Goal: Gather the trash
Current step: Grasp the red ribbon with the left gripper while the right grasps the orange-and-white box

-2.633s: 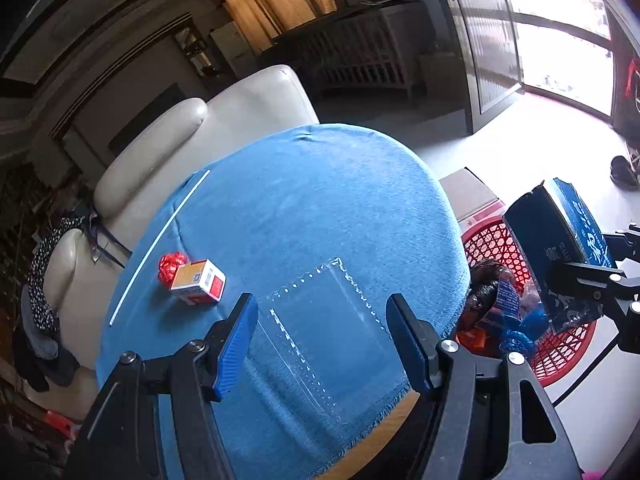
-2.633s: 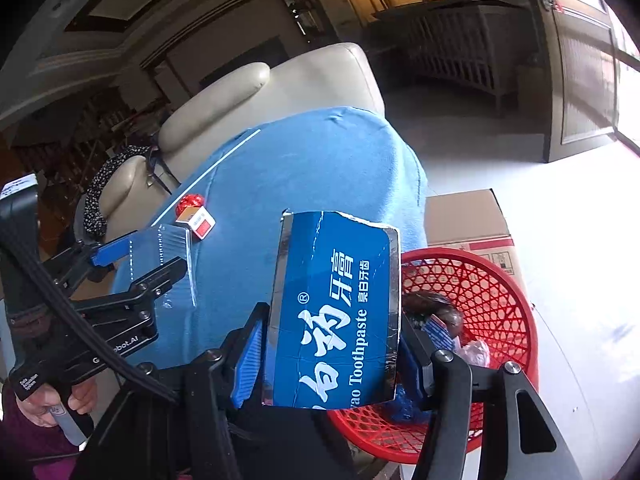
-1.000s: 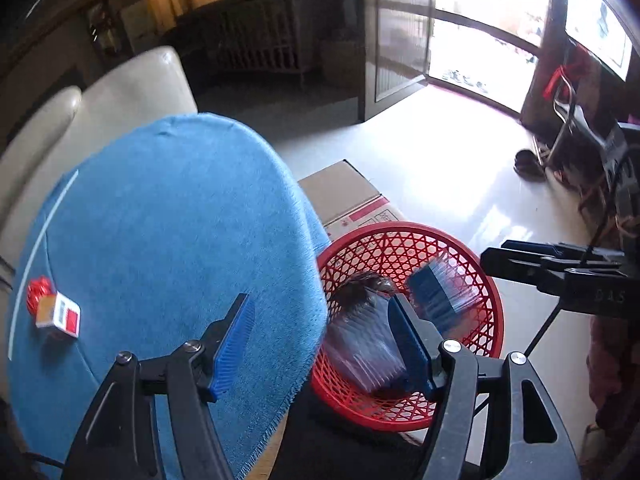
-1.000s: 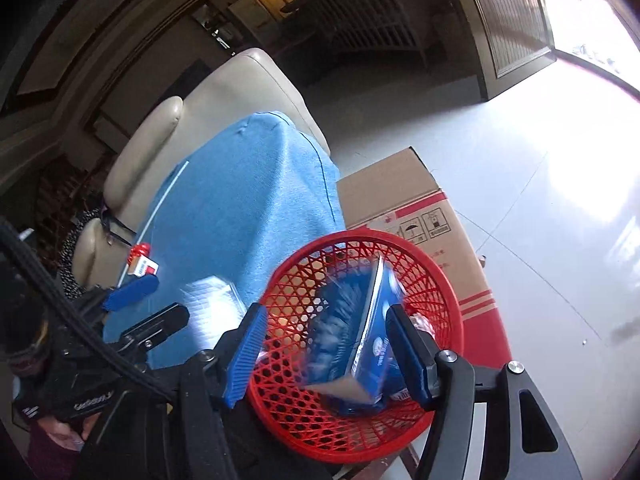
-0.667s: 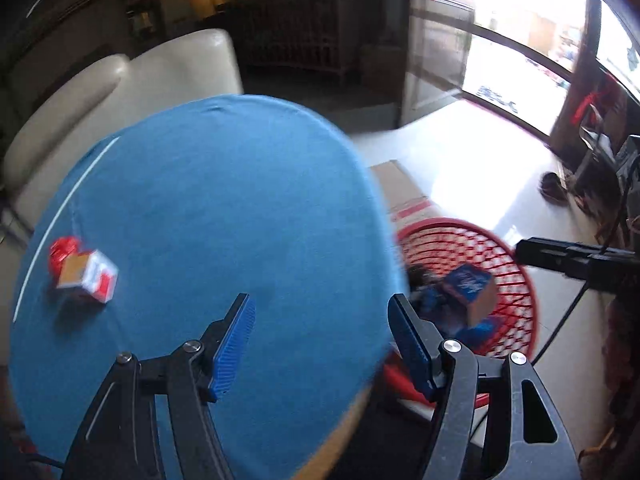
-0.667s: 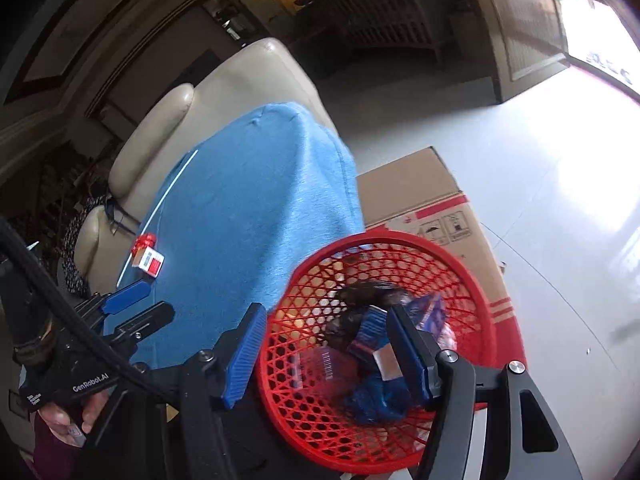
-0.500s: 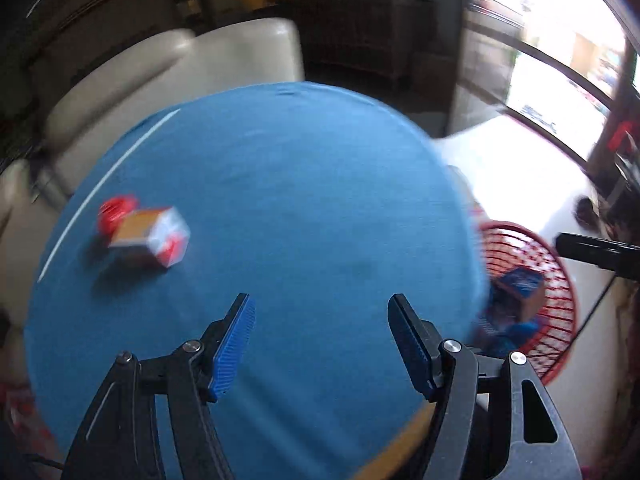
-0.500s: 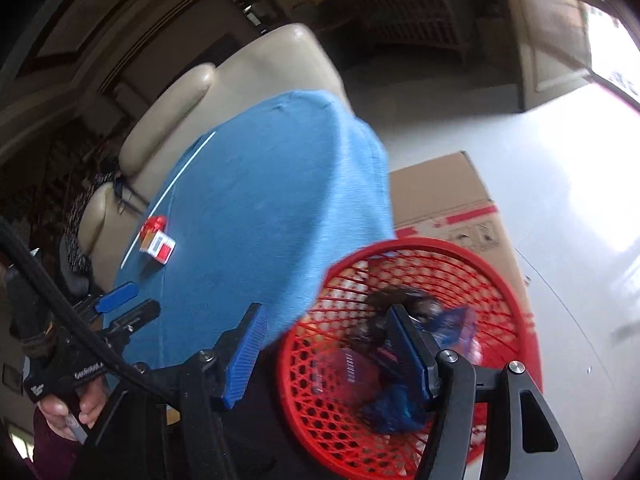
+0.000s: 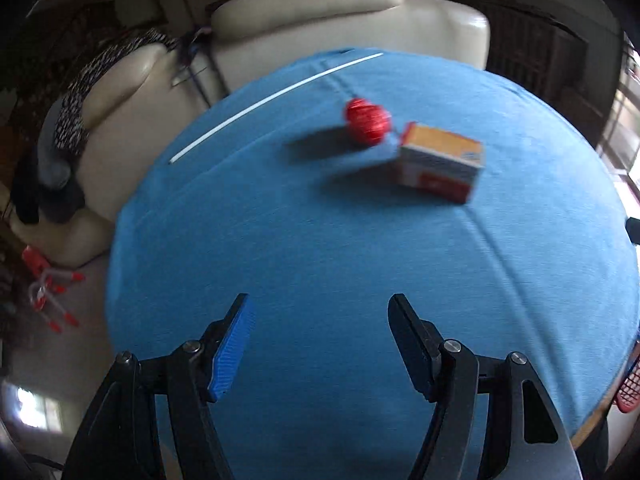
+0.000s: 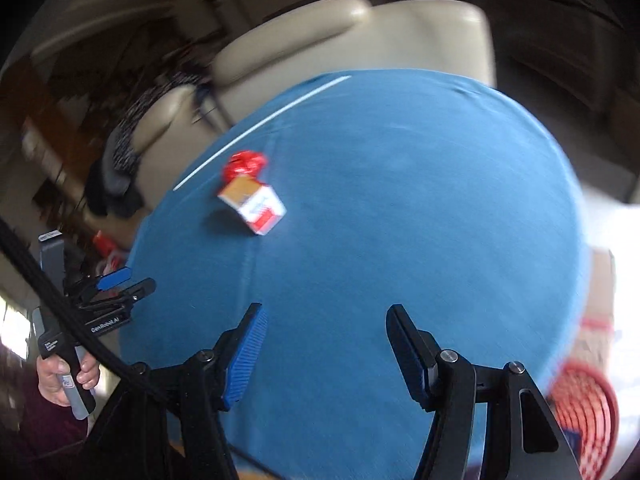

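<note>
A crumpled red wrapper [image 9: 367, 121] and a small orange, white and red box [image 9: 440, 162] lie side by side on the far part of the round table with the blue cloth [image 9: 320, 240]. A thin white stick [image 9: 276, 94] lies beyond them near the far edge. My left gripper [image 9: 318, 304] hangs open and empty over the near cloth. The right wrist view shows the same wrapper [image 10: 244, 164], box [image 10: 254, 202] and stick [image 10: 260, 124] to the upper left of my open, empty right gripper [image 10: 322, 312]. The left gripper [image 10: 120, 280] shows at the table's left edge.
The red mesh basket [image 10: 584, 404] stands on the floor at the lower right of the table, and its rim [image 9: 630, 392] peeks in at the right edge. A blurred cardboard box [image 10: 600, 280] is behind it. A cream sofa [image 9: 340, 12] stands beyond the table. A hand [image 10: 66, 376] holds the left gripper's handle.
The blue toothpaste box and the clear plastic pack dropped into the red basket. Both grippers then swung left, away from the basket and back over the table, rolling as they went.
</note>
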{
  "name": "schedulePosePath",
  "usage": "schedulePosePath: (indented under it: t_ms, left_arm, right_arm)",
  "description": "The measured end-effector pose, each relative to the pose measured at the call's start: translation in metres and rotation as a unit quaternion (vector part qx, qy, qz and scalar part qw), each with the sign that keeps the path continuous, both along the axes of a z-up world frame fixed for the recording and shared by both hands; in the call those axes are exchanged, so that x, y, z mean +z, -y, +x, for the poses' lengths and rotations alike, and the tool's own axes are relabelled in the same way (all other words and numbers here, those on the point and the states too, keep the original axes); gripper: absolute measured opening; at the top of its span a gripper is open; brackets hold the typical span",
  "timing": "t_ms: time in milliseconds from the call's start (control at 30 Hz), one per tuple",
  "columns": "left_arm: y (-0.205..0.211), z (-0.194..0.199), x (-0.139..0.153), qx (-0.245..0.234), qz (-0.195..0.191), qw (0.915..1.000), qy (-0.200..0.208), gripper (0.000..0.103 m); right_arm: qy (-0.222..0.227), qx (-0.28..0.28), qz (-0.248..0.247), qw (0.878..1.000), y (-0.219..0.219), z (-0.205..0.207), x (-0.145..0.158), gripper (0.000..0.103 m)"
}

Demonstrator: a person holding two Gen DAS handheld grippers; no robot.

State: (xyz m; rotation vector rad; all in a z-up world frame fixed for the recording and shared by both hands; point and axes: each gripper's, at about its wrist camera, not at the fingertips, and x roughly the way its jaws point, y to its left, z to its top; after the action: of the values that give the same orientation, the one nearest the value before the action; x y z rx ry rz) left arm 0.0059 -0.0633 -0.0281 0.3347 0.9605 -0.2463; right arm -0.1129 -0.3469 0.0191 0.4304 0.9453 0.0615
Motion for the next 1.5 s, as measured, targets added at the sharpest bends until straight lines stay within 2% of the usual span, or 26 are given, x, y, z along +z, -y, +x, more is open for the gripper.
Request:
schedulePosePath:
  t_ms: [233,367,533,700,833,867,900,1000,1167,1200,1233,1267,1367,1500]
  left_arm:
    - [-0.02,0.044,0.001,0.002,-0.029,0.9991,-0.03,0.07]
    - [-0.023,0.072,0.001,0.002,-0.049,0.9973,-0.054,0.07]
    - [-0.017,0.116,0.0,-0.002,-0.063,0.9946,-0.082,0.07]
    - [0.007,0.158,0.003,-0.024,-0.061,0.9939,-0.089,0.07]
    - [0.037,0.19,0.007,-0.047,-0.078,0.9911,-0.097,0.07]
    - [0.044,0.196,0.007,-0.051,-0.085,0.9902,-0.098,0.07]
    - [0.054,0.202,0.008,-0.058,-0.095,0.9887,-0.1,0.07]
    - [0.082,0.213,0.0,-0.078,-0.104,0.9849,-0.114,0.07]
    - [0.112,0.221,-0.022,-0.08,-0.076,0.9873,-0.115,0.07]
    - [0.114,0.221,-0.025,-0.076,-0.071,0.9883,-0.111,0.068]
    - [0.114,0.22,-0.027,-0.074,-0.073,0.9887,-0.108,0.062]
    - [0.115,0.22,-0.029,-0.075,-0.08,0.988,-0.109,0.042]
    - [0.113,0.213,-0.026,-0.073,-0.079,0.9898,-0.094,0.036]
    - [0.105,0.194,-0.015,-0.071,-0.09,0.9899,-0.083,0.034]
  right_arm:
    - [0.032,0.097,-0.019,0.995,-0.051,0.105,0.004,0.071]
    - [0.046,0.131,-0.027,0.99,-0.065,0.154,0.002,0.074]
    - [0.025,0.185,-0.037,0.982,-0.08,0.202,-0.016,0.075]
    - [-0.008,0.233,-0.057,0.971,-0.095,0.221,-0.038,0.075]
    - [-0.01,0.235,-0.089,0.968,-0.103,0.221,-0.05,0.075]
    - [-0.009,0.226,-0.103,0.969,-0.104,0.22,-0.052,0.068]
    - [-0.008,0.226,-0.106,0.968,-0.104,0.219,-0.054,0.054]
    - [0.002,0.219,-0.114,0.969,-0.102,0.209,-0.054,0.051]
    - [0.014,0.182,-0.096,0.978,-0.084,0.182,-0.042,0.051]
    - [0.016,0.173,-0.093,0.98,-0.079,0.176,-0.039,0.051]
    - [0.018,0.163,-0.086,0.983,-0.073,0.168,-0.035,0.051]
    - [0.02,0.155,-0.077,0.985,-0.068,0.161,-0.031,0.051]
    - [0.027,0.129,-0.061,0.989,-0.056,0.139,-0.02,0.051]
    - [0.04,0.094,-0.038,0.994,-0.043,0.107,-0.007,0.051]
